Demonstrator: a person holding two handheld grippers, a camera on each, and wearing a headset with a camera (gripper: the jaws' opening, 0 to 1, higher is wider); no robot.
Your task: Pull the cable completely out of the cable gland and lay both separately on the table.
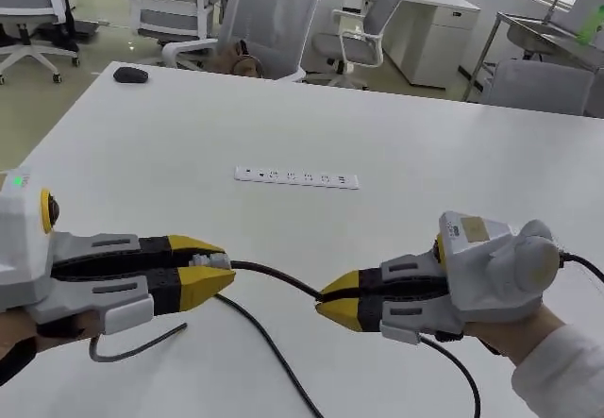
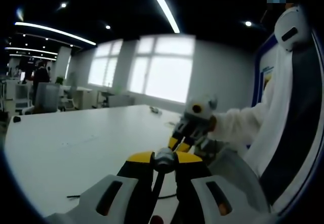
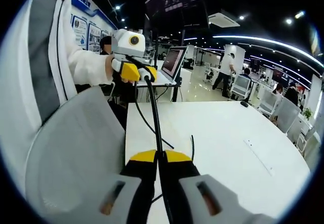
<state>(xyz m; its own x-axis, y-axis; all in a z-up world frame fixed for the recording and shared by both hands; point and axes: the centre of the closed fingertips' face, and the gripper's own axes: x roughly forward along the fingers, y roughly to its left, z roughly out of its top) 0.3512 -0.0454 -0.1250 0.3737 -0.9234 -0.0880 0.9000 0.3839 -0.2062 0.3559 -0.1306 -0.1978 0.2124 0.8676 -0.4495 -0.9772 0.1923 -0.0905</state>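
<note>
Over the counter (image 1: 396, 116), a risky pull.
Left tool (image 1: 223, 269) clamps the cable gland (image 1: 220, 260) at 9 o'clock, right tool (image 1: 326, 303) the cable (image 1: 274, 275); off-axis tugging could jam it.

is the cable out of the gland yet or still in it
Still in: the cable runs straight from the gland in the left hand-held gripper to the right hand-held gripper, shut on it.

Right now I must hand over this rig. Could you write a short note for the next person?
Left gripper: shut on the gland.
Right gripper: shut on the cable.
The cable runs from the gland across to the right fingers, above the table.
Done: both things are gripped.
Left: the cable is not yet out of the gland. Pull it fully out, then lay cable and gland apart on the table.
</note>
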